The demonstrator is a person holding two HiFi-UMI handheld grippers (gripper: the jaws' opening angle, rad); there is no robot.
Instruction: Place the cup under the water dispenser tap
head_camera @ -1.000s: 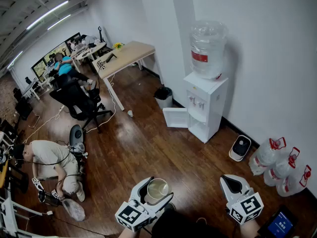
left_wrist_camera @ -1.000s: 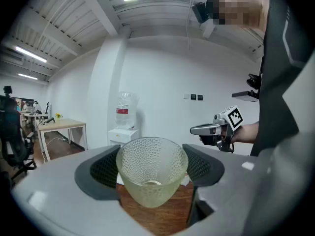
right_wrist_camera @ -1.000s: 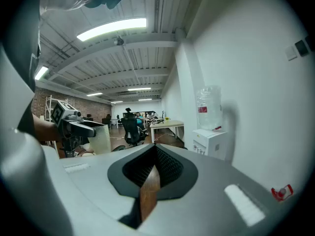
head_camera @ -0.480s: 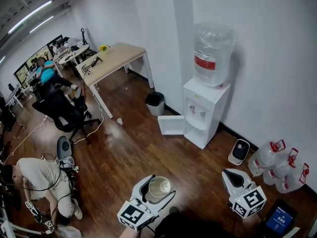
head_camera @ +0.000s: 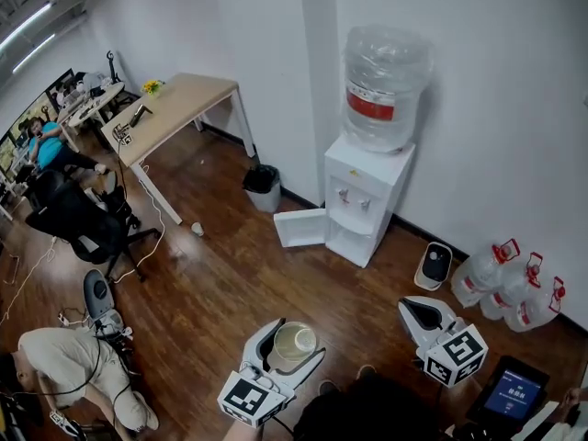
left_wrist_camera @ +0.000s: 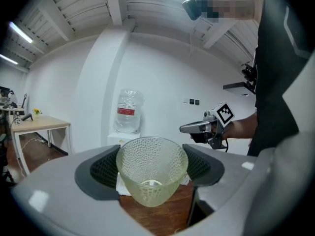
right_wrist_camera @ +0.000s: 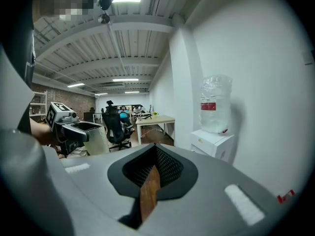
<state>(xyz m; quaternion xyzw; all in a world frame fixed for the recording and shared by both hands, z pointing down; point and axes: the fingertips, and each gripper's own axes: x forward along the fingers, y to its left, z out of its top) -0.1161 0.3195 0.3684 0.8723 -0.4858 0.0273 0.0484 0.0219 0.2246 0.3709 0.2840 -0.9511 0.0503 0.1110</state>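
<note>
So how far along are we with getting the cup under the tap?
Done: the cup is picked up, clamped upright between the left gripper's jaws. In hand: the carry; the water dispenser stands by the wall, well apart from the cup. Left: reach the dispenser and set the cup under a tap. The right gripper is empty.

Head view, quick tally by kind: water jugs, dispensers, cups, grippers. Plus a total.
water jugs: 4
water dispenser: 1
cup: 1
grippers, left gripper and right gripper: 2
total: 8
</note>
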